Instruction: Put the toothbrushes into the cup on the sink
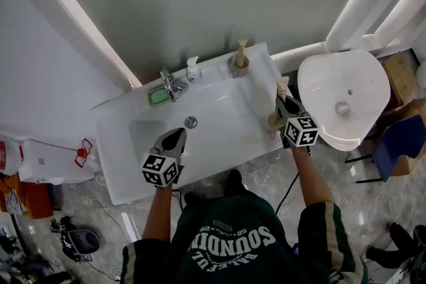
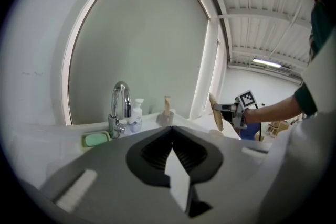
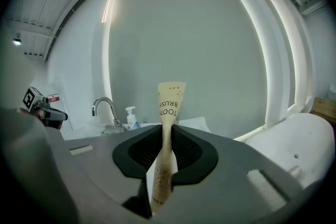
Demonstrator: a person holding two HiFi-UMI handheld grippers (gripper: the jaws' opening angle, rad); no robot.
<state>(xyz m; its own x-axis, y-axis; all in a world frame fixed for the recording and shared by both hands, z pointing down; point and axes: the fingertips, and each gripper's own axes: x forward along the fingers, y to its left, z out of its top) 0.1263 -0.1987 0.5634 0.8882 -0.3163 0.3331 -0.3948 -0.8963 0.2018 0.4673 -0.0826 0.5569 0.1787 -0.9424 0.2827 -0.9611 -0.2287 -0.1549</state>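
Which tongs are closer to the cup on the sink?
Right. The right tongs, holding a packaged toothbrush, are just right of the cup; left tongs are farther, over the basin.

Bathroom: white sink [image 1: 219, 136], chrome faucet [image 1: 172, 84], soap dish [image 1: 158, 96], toilet [image 1: 343, 100]

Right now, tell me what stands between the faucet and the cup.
A white pump bottle stands between faucet and cup; the head view shows it.

cup [image 1: 239, 65] right of tap [image 1: 172, 84], soap dish [image 1: 158, 96] left
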